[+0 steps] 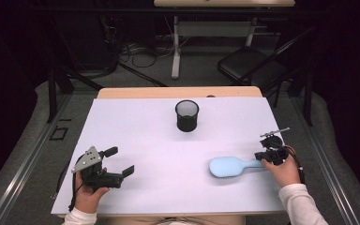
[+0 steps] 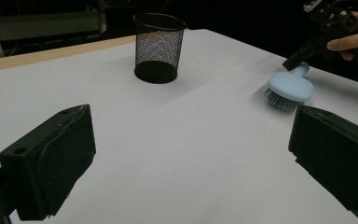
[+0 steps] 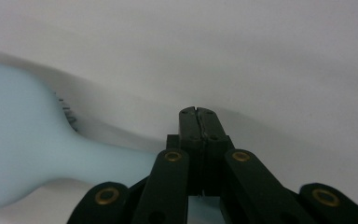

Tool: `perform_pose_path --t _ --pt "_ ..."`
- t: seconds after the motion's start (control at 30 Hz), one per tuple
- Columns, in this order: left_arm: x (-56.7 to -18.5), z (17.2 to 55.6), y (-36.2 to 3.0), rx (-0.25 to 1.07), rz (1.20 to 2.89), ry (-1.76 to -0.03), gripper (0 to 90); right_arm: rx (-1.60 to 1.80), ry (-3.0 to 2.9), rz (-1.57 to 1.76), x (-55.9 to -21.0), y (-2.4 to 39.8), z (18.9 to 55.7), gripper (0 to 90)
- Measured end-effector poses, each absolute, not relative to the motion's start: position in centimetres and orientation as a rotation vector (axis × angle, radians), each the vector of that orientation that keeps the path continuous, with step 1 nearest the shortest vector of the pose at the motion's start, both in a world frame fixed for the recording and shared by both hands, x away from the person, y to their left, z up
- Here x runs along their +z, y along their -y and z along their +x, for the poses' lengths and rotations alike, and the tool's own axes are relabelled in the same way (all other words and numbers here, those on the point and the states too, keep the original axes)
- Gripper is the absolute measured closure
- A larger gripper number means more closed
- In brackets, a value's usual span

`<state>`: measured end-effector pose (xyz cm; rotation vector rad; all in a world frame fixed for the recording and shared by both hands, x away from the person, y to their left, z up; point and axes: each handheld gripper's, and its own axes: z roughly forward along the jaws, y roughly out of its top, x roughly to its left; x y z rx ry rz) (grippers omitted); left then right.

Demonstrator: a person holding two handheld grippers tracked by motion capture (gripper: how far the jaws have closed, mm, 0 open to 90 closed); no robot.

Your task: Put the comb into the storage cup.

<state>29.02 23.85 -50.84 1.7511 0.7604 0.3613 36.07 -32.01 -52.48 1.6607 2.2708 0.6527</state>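
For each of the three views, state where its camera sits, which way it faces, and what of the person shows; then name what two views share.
High view: above the person's side, facing forward and down on the table; both forearms, left gripper, right gripper.
Left gripper view: on that gripper, facing across its open jaws to the mesh cup.
Right gripper view: behind shut jaws beside the hairbrush.
Shared: all show the hairbrush.

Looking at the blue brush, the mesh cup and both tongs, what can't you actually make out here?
- Brush handle end: right tongs cover it in the right gripper view; whether they pinch it is unclear.
- Brush head: blurred and cut by the left edge there.
- Mesh cup contents: too dark in the left gripper view.
- Left tongs: bodies cut off below.
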Motion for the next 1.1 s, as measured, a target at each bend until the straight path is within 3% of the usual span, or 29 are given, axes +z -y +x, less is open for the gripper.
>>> perform_pose_path --t 0.57,1.1 --pt "-50.8 29.0 -23.8 0.360 1.754 -0.751 0.5 0.757 -2.301 1.678 -52.6 32.7 32.0 90.0" --pt "-50.8 29.0 -23.8 0.365 1.752 -0.750 0.5 0.840 -2.337 1.622 -52.9 30.5 29.2 90.0"
